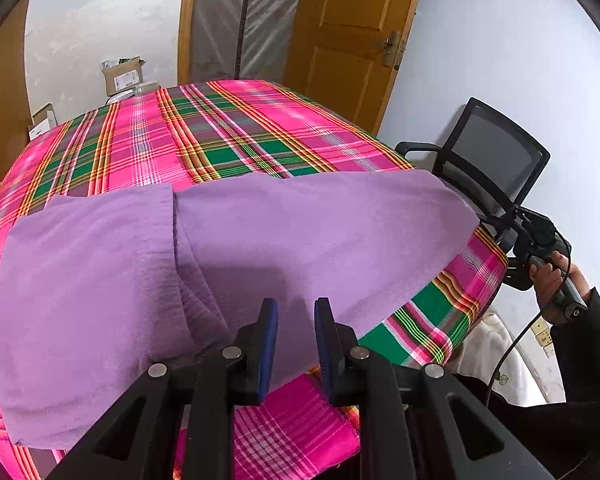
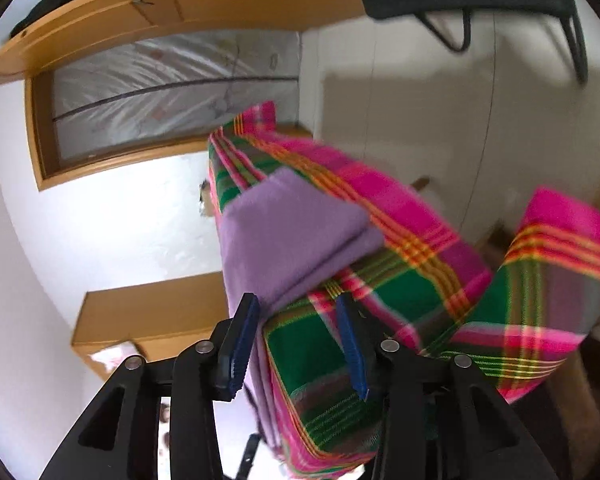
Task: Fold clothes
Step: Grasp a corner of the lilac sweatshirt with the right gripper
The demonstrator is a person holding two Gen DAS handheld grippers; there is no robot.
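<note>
A fold looks just laid: the purple garment (image 1: 236,248) lies doubled ahead of the narrow, empty left gripper (image 1: 296,320), while the right gripper (image 2: 298,316), wide, straddles its corner, needing a fresh edge grip next.

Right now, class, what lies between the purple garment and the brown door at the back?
A bare stretch of the plaid tablecloth separates the purple garment from the door; the left wrist view shows it.

Left claw (image 1: 296,320) slightly parted; right claw (image 2: 296,336) spread wide.
</note>
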